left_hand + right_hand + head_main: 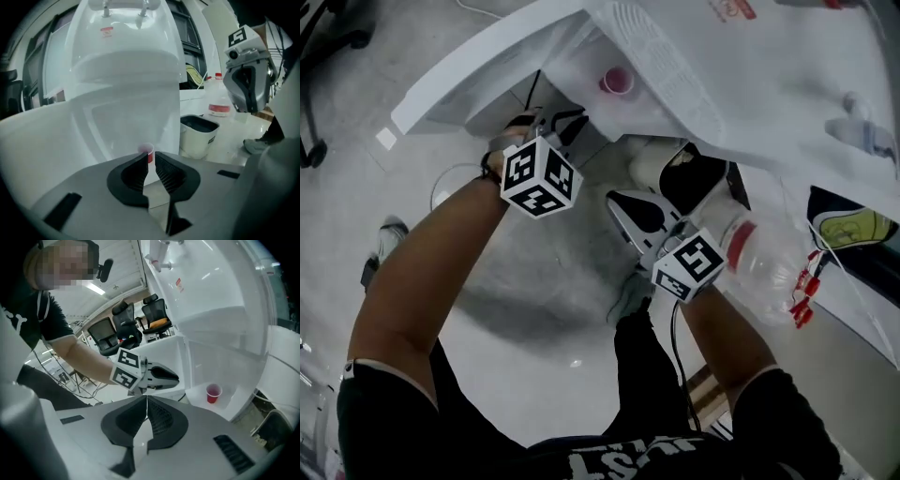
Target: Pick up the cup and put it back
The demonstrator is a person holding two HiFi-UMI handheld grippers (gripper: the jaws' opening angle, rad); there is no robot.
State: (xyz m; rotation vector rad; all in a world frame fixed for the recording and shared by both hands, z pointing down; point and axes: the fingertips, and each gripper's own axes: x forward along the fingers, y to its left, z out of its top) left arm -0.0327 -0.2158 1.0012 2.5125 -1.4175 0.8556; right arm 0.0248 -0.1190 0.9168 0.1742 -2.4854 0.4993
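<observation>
A small red cup [617, 82] stands upright on the ledge of a big white dispenser [694, 66]. In the left gripper view the cup [147, 152] shows just beyond my left gripper [151, 157], whose jaws stand a narrow gap apart with nothing between them. My right gripper [146, 398] is shut and empty, its jaws touching. From it the cup [213, 393] lies off to the right, some way ahead. In the head view the left gripper [547, 124] is below and left of the cup, and the right gripper [617, 200] hangs lower, over the floor.
A white bucket [199, 133] with a dark inside stands on the floor right of the dispenser. Beside it is a large clear water bottle [759, 262] with a red band. Office chairs [126, 329] stand farther back. The dispenser's white body overhangs the cup's ledge.
</observation>
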